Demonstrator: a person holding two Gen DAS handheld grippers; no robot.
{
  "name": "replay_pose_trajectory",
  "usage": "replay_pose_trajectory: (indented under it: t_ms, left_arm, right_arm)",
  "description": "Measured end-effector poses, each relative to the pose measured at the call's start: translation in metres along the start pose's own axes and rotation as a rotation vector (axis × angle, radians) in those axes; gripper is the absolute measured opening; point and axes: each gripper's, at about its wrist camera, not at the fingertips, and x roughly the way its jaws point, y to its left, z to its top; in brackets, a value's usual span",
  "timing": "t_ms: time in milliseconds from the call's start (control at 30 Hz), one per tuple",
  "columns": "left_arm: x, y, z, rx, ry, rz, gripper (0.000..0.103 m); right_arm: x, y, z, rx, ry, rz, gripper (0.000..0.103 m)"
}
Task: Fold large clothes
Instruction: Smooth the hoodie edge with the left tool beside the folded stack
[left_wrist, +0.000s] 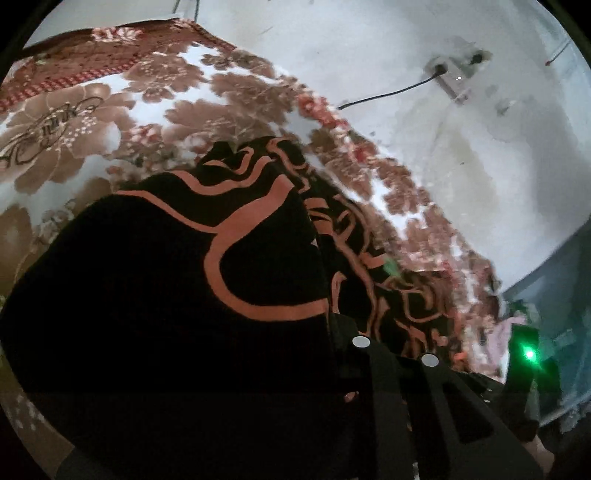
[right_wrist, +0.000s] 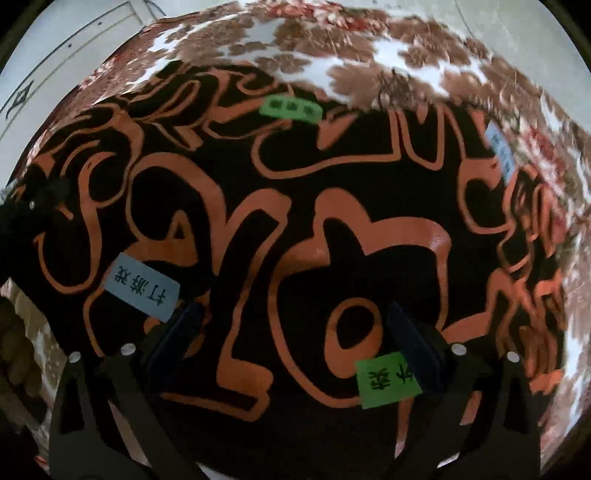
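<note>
Floral bedding, marked wall, plugged-in sockets.

Spread wide: a plush white blanket with brown and red flower print (left_wrist: 155, 110), a red patterned border band (left_wrist: 74, 74) along its far edge. Behind it, a pale stained plaster wall (left_wrist: 461, 177) bearing a white double wall socket (left_wrist: 458, 70), one thin black cable (left_wrist: 384, 94) plugged in and trailing leftward. At the lower right, a glowing green light (left_wrist: 529, 353). In the right wrist view, white panelled woodwork (right_wrist: 70, 48) at upper left.
</note>
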Motion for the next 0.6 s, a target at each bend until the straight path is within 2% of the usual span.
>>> replay_pose_trajectory:
  t_ms: [100,200,267,367,500,600]
  left_arm:
    - [0.004,0.008,-0.001,-0.012,0.013,0.025,0.019]
    - [0.004,0.018,-0.006,-0.023,0.027,0.036,0.019]
    - [0.002,0.016,-0.009,-0.006,0.025,0.051,0.019]
    - [-0.002,0.003,-0.005,0.021,0.012,0.067,0.019]
    - [-0.008,-0.030,0.009,0.062,-0.005,0.093,0.018]
    - [-0.014,-0.066,0.015,0.119,-0.023,0.125,0.018]
  right_arm:
    - [-0.015,-0.007,0.005,0.084,-0.069,-0.009,0.099]
    - [-0.040,-0.023,0.002,0.151,-0.136,-0.065,0.099]
    - [-0.041,-0.033,-0.001,0.158,-0.109,-0.082,0.099]
    - [-0.011,-0.042,-0.008,0.103,0.024,-0.093,0.099]
    - [0.001,-0.031,-0.013,0.006,-0.042,-0.156,0.099]
    - [0.008,-0.036,-0.012,0.037,-0.025,-0.130,0.099]
